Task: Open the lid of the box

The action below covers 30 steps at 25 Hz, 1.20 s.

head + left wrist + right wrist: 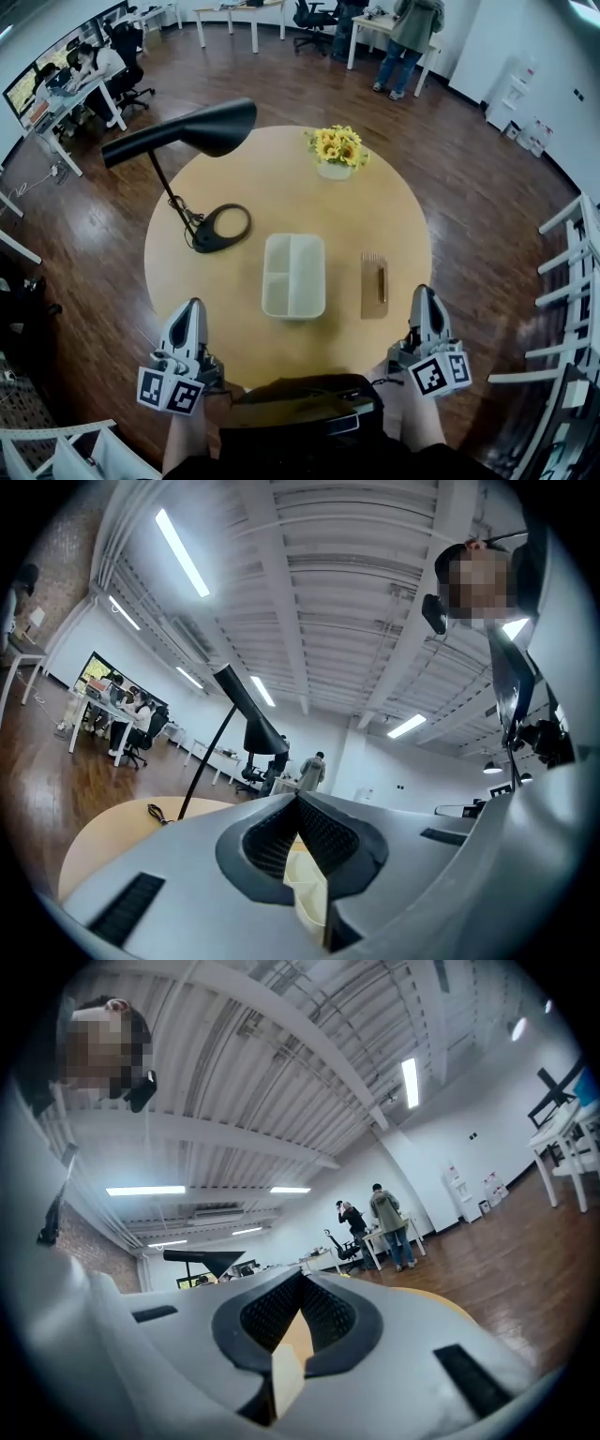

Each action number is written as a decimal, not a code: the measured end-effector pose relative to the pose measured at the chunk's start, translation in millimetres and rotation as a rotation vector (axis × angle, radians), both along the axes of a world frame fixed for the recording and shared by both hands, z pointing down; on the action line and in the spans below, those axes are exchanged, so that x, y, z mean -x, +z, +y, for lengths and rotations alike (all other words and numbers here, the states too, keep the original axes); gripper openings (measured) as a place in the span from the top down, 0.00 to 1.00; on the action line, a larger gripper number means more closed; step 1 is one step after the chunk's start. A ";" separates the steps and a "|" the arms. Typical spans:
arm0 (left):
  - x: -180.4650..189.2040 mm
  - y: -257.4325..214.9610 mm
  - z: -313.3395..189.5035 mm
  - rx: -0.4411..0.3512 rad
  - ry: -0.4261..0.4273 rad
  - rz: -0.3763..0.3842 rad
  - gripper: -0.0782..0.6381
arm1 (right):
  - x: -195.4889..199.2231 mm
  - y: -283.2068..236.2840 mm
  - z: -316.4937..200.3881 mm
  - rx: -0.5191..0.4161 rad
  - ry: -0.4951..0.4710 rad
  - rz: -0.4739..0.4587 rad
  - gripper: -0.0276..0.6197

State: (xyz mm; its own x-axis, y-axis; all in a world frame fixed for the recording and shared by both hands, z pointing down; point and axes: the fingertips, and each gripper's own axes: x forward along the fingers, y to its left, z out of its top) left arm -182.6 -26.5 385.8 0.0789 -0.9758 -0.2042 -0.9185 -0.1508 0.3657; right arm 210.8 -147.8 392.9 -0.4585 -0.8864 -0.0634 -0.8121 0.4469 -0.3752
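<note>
Pale wood round table (403, 216) fills the middle of the head view; the task's thing, a white rectangular box (293, 275), lies flat at its centre, long side running away from the person.

Box: dividers show from above, one long compartment on the right and two shorter ones on the left. Cannot tell whether this is seen through a clear lid or whether the lid is off. Central placement puts it between both tools, presumably so either can reach an edge.

Left gripper (194, 307), lower left of frame: jaws pressed together, nothing between them. The left gripper view shows the pads meeting, with only a sliver of the far-off box seen past them.

Right gripper (424, 292), lower right: jaws likewise pressed together on nothing, bare table top beyond the pads.

Both tools sit at the near table edge, well apart from the box, tips pointing inward. Reads as a rest or start pose, approach not begun. Jaws need to spread before any grip on a lid edge.

Count:
- grippers: two
- box: one
- black desk lamp (187, 131), upper left of table: one
- pot of yellow flowers (338, 148), far edge: one
- brown flat strip (372, 291) just right of the box, a dark stick lying on it; nature unclear: one
</note>
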 end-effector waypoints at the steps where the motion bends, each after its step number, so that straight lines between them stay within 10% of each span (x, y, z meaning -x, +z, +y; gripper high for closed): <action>1: 1.5 -0.3 -0.5 -0.003 0.002 0.004 0.89 | 3.2 -2.8 1.7 -0.016 -0.010 0.011 0.95; 30: 18.9 20.4 -14.3 0.021 -0.017 -0.006 0.89 | 27.3 27.3 -15.7 0.099 -0.044 0.112 0.96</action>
